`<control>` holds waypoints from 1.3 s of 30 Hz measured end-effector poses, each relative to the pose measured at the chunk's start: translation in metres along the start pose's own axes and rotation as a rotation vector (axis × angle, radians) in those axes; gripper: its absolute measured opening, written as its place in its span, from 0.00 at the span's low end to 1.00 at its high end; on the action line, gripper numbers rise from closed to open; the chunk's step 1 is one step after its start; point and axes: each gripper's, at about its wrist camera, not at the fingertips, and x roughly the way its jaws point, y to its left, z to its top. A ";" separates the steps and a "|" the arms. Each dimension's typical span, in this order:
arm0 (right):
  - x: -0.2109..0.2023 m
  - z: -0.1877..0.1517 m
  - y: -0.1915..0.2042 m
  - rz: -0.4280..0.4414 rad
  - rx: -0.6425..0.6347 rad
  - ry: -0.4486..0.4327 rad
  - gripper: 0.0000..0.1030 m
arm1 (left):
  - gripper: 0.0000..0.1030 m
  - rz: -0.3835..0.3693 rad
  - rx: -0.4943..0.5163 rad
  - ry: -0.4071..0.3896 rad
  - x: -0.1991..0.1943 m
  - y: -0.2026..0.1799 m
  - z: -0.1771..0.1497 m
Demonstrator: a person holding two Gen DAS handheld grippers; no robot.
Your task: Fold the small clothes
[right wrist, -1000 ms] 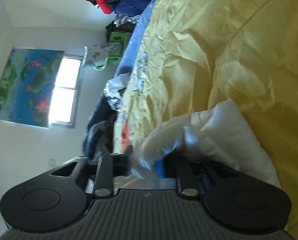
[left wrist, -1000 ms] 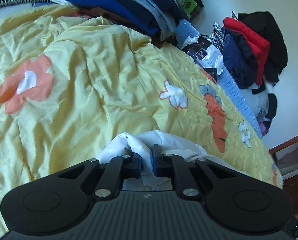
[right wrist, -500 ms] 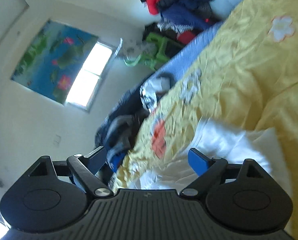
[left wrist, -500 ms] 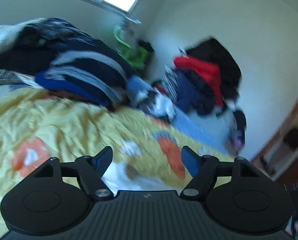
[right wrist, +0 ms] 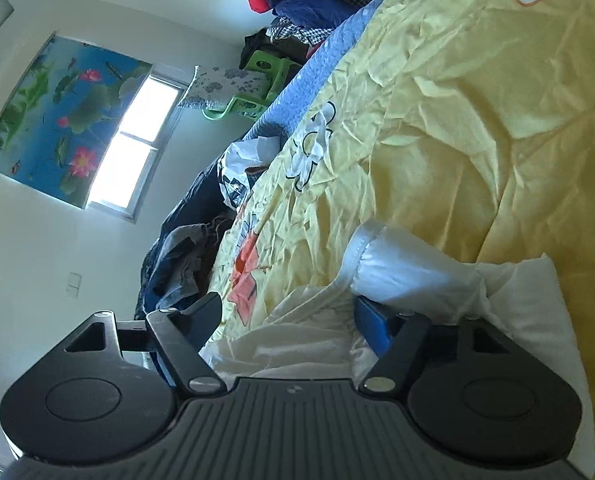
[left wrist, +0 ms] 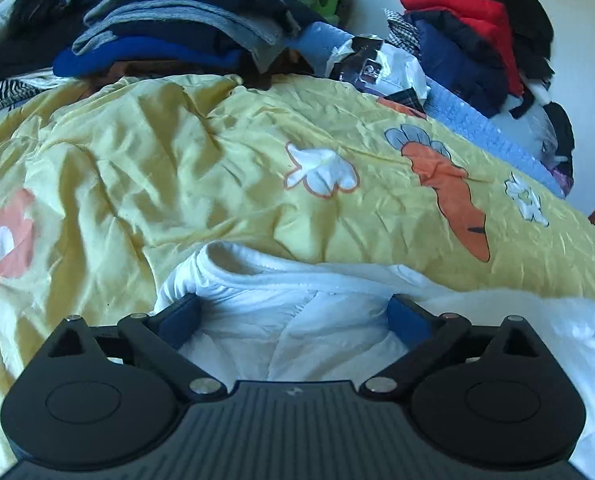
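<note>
Writing is nowhere legible to me: the black-and-white plastic bag near the stacked dark clothes carries print too small to read. My left gripper has its jaws spread wide and released over the white garment, which lies crumpled on the yellow flowered quilt of the bed. My right gripper is likewise spread, grasping nothing, with the garment's hemmed sleeve resting just above its blue-padded finger.

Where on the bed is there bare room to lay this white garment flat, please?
The yellow quilt lies bare between the white garment and the stacked clothes, left of the carrot print. The head end and the jacket heap are crowded.
</note>
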 end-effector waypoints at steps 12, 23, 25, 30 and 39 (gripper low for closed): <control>-0.231 -0.107 0.026 0.023 -0.120 -0.139 0.94 | 0.98 -0.160 -0.526 -0.203 -0.199 0.103 -0.140; -0.216 -0.176 -0.018 -0.112 0.069 -0.144 0.90 | 0.98 -0.122 -0.727 -0.116 -0.167 0.101 -0.193; -0.197 -0.173 -0.021 -0.112 0.094 -0.146 0.90 | 0.98 -0.133 -0.732 -0.119 -0.157 0.095 -0.187; -0.166 -0.166 -0.017 -0.112 0.104 -0.207 0.93 | 1.00 -0.134 -0.732 -0.151 -0.145 0.085 -0.179; -0.139 -0.158 -0.016 -0.120 0.131 -0.246 0.32 | 0.46 -0.016 -0.566 -0.135 -0.134 0.055 -0.163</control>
